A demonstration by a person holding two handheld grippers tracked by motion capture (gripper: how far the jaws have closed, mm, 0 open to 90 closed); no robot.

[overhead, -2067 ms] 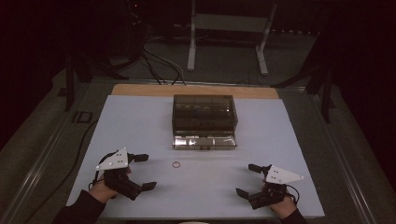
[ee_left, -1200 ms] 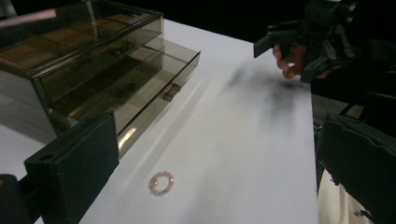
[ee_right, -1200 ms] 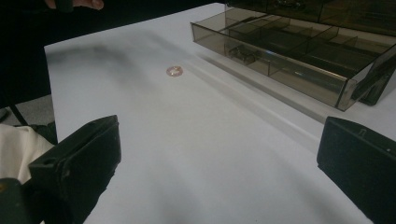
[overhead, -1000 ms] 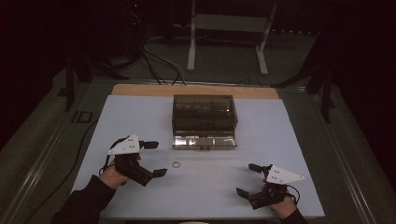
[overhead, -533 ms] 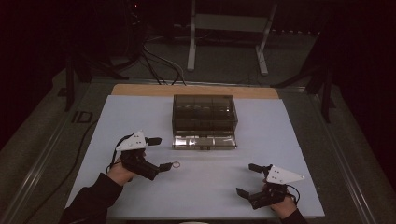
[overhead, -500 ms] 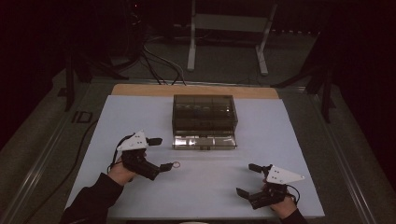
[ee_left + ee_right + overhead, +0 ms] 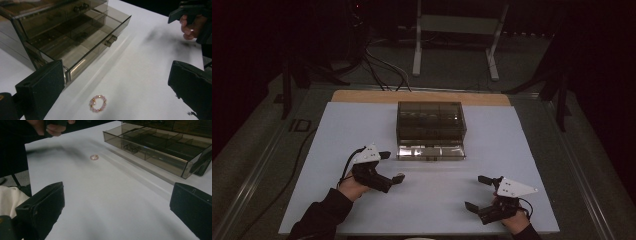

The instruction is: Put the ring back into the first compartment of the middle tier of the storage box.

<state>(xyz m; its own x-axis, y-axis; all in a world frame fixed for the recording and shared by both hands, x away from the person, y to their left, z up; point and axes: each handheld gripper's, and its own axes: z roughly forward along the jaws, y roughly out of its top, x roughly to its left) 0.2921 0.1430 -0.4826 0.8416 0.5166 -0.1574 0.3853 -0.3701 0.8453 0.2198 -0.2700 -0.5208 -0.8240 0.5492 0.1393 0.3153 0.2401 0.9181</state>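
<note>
Ring: one pink beaded ring (image 7: 98,103) lies flat on the white table (image 7: 532,150), between the left gripper's (image 7: 387,169) wide-spread jaws, touched by neither.
Left gripper: jaws apart, holding nothing, near the table's left front, just in front of the drawer box (image 7: 431,120).
Right gripper (image 7: 477,192): jaws wide apart, empty, near the front right edge, well apart from the ring.
Drawer box: one smoked clear organiser, its bottom drawer (image 7: 82,42) pulled out toward the person, with its front edge just beside the ring.
Open room: bare tabletop between the two grippers and to both sides of the box.
Count: one ring, one box, one open drawer, two grippers.
</note>
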